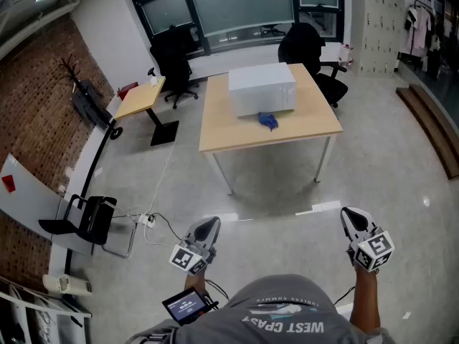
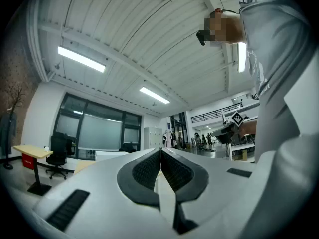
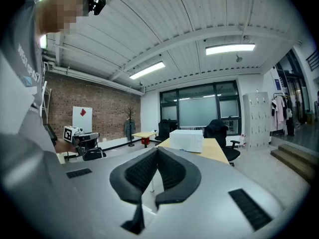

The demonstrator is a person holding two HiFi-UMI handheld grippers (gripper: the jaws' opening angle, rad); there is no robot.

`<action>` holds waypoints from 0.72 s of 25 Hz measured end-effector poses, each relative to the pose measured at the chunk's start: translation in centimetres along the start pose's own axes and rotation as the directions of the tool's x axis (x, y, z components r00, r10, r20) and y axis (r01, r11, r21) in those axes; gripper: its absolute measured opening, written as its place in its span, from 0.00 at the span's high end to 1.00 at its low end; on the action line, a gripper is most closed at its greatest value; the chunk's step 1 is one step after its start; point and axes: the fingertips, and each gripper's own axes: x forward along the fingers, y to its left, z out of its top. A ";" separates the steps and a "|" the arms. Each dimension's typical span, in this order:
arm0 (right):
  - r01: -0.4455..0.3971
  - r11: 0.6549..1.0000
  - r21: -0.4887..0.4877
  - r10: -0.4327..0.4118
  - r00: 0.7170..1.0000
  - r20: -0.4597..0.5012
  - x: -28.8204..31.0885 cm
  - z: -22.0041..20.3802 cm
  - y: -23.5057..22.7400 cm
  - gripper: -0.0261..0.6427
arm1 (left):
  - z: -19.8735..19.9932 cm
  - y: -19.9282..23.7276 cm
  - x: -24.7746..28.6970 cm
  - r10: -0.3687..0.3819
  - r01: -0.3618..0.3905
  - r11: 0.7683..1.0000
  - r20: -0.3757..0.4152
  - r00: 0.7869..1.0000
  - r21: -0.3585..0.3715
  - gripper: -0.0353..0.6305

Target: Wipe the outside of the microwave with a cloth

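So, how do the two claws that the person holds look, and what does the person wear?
The left claw and right claw are alike: pale grey shells, black ribbed pads, and a cube with black-and-white square markers behind each. The person wears a grey T-shirt with white print.

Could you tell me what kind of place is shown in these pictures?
Most likely an office or lab workroom: wooden tables, black swivel office chairs by large windows, and a row of lockers against the wall.
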 end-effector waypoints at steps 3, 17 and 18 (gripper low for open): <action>-0.013 1.000 -0.003 0.013 1.000 -0.001 -0.7 -0.1 -1.2 0.93 | -0.2 -1.1 0.6 0.006 -0.006 1.000 -0.007 1.000 0.006 0.91; -0.093 0.993 0.069 0.092 0.996 0.008 -2.3 -2.8 -7.7 0.93 | -1.0 -6.0 4.3 0.068 -0.068 0.998 -0.020 0.998 -0.008 0.91; -0.098 0.992 0.081 0.098 0.995 0.010 -2.2 -3.0 -8.0 0.93 | -1.0 -6.3 4.7 0.068 -0.068 0.998 -0.021 0.997 -0.010 0.91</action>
